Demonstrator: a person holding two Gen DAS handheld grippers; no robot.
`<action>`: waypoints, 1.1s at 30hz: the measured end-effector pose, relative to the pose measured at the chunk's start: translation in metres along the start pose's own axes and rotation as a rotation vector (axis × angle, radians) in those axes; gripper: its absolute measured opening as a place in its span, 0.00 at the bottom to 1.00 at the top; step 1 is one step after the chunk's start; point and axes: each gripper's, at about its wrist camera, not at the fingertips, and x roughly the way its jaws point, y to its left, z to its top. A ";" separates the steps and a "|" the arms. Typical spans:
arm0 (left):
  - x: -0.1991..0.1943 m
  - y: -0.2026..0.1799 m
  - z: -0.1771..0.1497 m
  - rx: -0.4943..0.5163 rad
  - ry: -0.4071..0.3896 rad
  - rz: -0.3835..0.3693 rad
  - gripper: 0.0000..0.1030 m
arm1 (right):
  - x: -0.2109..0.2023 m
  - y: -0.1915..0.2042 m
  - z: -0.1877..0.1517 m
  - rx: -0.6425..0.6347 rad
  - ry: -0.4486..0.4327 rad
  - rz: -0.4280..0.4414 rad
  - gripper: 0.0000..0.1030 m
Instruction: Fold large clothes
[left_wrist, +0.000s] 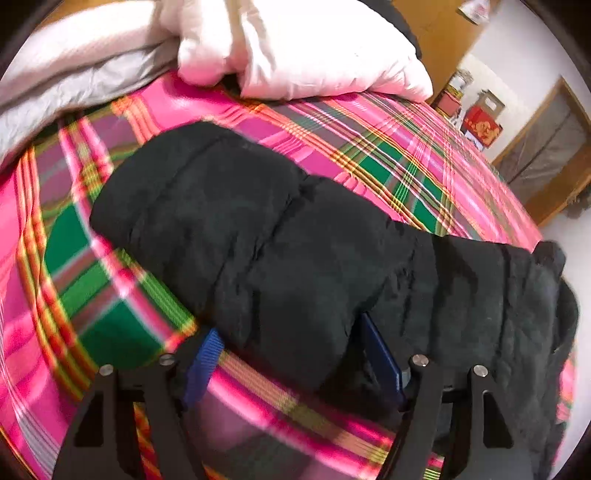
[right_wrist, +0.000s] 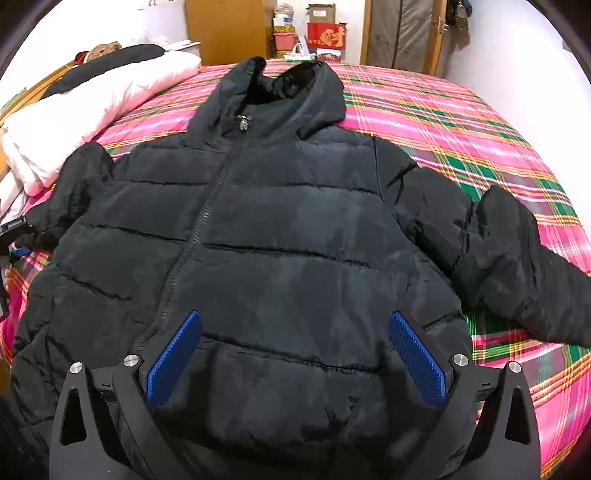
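A black hooded puffer jacket (right_wrist: 280, 229) lies front up and zipped on the pink plaid bed (right_wrist: 461, 122), hood toward the far side. Its sleeves spread out left (right_wrist: 74, 184) and right (right_wrist: 524, 266). My right gripper (right_wrist: 295, 319) hovers open over the jacket's lower front, blue pads (right_wrist: 173, 362) wide apart. In the left wrist view the left sleeve (left_wrist: 258, 229) runs across the bed (left_wrist: 388, 158). My left gripper (left_wrist: 290, 326) straddles the sleeve's near end, open, with the puffy fabric between its blue pads (left_wrist: 205, 358). Part of the left gripper (right_wrist: 13, 236) shows at the right wrist view's left edge.
A white duvet (left_wrist: 295, 44) is bunched along the bed's left side (right_wrist: 92, 99), with a black item on top of it. Beyond the bed's far edge stand a wooden cabinet (right_wrist: 225, 29), red boxes (right_wrist: 327, 37) and a door (right_wrist: 402, 33).
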 end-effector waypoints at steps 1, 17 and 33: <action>0.002 -0.003 0.001 0.026 -0.012 0.015 0.60 | 0.001 -0.001 0.000 0.001 0.003 -0.003 0.98; -0.095 -0.075 0.025 0.186 -0.183 -0.106 0.14 | -0.018 -0.030 -0.001 0.042 -0.032 -0.002 0.98; -0.177 -0.293 -0.054 0.538 -0.173 -0.416 0.15 | -0.044 -0.093 -0.011 0.124 -0.107 0.043 0.98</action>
